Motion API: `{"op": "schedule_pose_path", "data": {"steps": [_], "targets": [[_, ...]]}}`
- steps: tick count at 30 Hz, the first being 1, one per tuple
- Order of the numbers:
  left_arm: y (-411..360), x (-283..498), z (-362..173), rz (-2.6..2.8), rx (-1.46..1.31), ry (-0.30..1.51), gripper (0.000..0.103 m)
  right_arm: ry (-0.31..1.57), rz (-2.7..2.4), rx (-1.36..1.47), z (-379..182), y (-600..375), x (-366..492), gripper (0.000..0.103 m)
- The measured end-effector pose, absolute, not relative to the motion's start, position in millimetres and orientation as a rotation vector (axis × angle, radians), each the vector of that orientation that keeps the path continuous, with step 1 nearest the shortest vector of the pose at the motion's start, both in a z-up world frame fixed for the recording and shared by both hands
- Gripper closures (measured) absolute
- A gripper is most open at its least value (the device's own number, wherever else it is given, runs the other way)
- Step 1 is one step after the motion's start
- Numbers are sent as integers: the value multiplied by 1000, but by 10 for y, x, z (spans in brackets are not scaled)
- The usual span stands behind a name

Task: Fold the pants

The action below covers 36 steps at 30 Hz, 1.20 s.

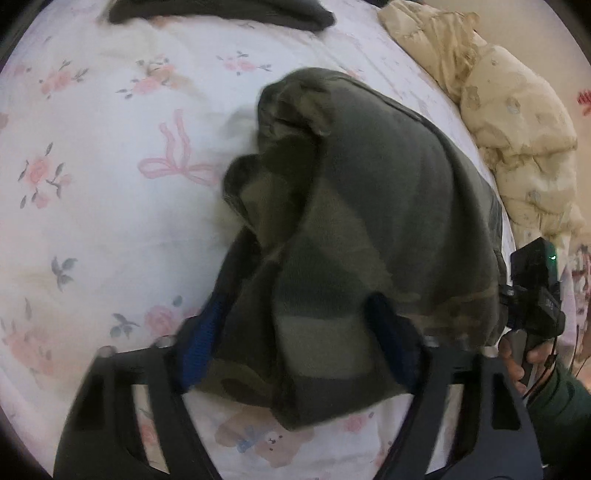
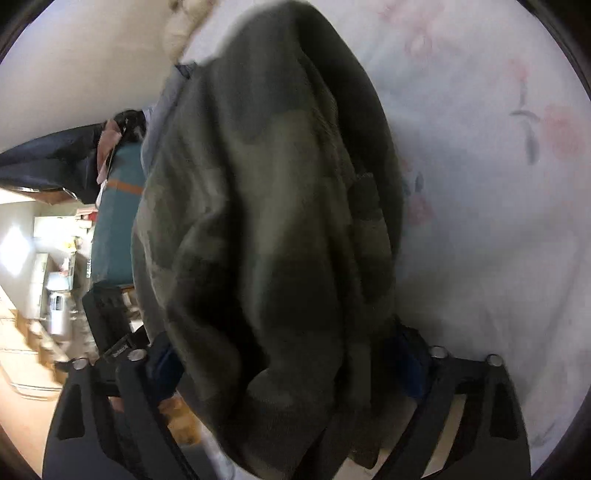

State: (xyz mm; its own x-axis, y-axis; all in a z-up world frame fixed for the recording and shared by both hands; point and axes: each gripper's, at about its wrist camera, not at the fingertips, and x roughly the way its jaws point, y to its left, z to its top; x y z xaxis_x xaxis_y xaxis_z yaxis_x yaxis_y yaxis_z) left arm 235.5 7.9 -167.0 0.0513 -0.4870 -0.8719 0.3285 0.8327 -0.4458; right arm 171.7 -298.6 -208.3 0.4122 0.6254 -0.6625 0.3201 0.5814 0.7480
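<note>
The camouflage green pants (image 1: pixel 369 192) lie bunched in a thick heap on the floral bed sheet (image 1: pixel 92 221). My left gripper (image 1: pixel 291 328) stands open over the near end of the heap, with cloth lying between its blue pads (image 1: pixel 199 332) and draped over them. In the right wrist view the pants (image 2: pixel 258 184) fill the middle. My right gripper (image 2: pixel 286 358) is open wide with the thick bundle between its fingers. The right gripper's body (image 1: pixel 532 295) shows at the right edge, held by a hand (image 1: pixel 517 362).
A cream quilt (image 1: pixel 517 129) is piled along the bed's right side. Another dark garment (image 1: pixel 221 11) lies at the far edge of the sheet (image 2: pixel 480 240). Past the bed's edge stand a teal object (image 2: pixel 118 214) and room clutter.
</note>
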Motion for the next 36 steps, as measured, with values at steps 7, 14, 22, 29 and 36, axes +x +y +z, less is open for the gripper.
{"op": "schedule_pose_path", "data": {"steps": [7, 14, 22, 29, 36], "targets": [[-83, 2092, -1091, -684, -116, 1267, 87, 1099, 339, 780, -1657, -2906, 1880, 80], [142, 1325, -781, -640, -63, 1338, 88, 1212, 550, 650, -1335, -2815, 1891, 79], [104, 768, -1347, -499, 146, 1575, 63, 1508, 343, 462, -1685, -2709, 1375, 52], [389, 654, -830, -348, -47, 1457, 60, 1308, 210, 404, -960, -3071, 936, 52], [302, 554, -1103, -268, -64, 1427, 61, 1278, 247, 354, -1025, -2696, 916, 74]]}}
